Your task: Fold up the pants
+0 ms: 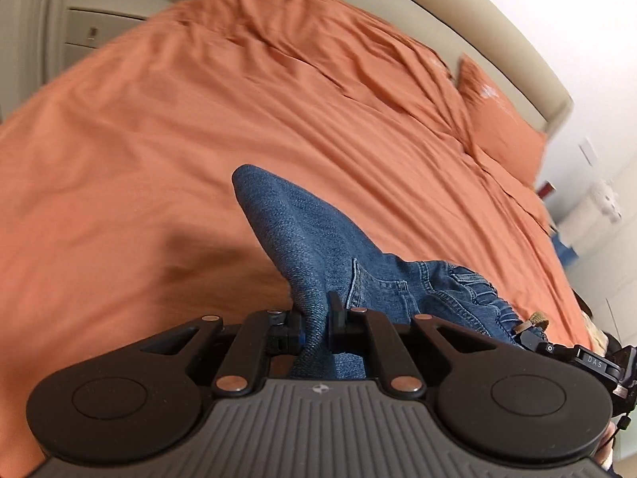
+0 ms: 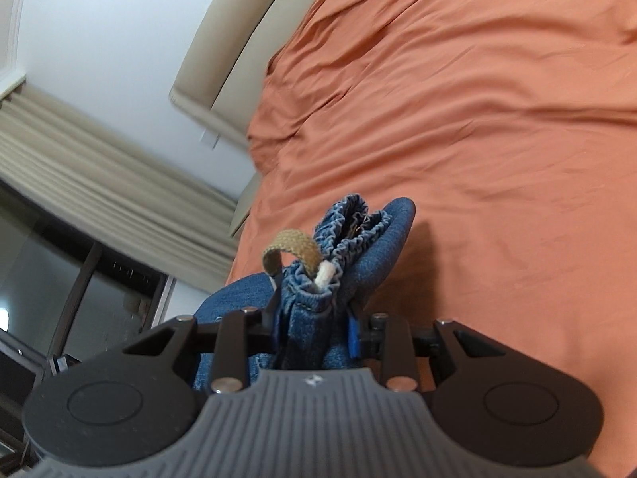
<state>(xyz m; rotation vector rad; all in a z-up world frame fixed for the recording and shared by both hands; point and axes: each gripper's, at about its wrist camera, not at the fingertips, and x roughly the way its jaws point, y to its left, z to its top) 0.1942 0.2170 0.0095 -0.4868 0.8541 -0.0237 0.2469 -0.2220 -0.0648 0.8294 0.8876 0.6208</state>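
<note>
Blue denim pants (image 1: 318,247) with an elastic waistband are held up above an orange bed. My left gripper (image 1: 315,318) is shut on a fold of the denim, which bulges up ahead of the fingers. My right gripper (image 2: 314,330) is shut on the gathered waistband (image 2: 350,235) of the pants (image 2: 302,318). A tan drawstring loop (image 2: 292,245) with a white tip sticks out there. The right gripper also shows at the lower right edge of the left wrist view (image 1: 577,354), close beside the left one.
The orange bedcover (image 1: 179,139) spreads wrinkled under both grippers and fills most of the right wrist view (image 2: 497,139). An orange pillow (image 1: 497,119) lies by the beige headboard (image 1: 517,51). A nightstand (image 1: 103,20) stands beyond the bed. Beige curtains (image 2: 99,171) and a dark window (image 2: 59,271) are left.
</note>
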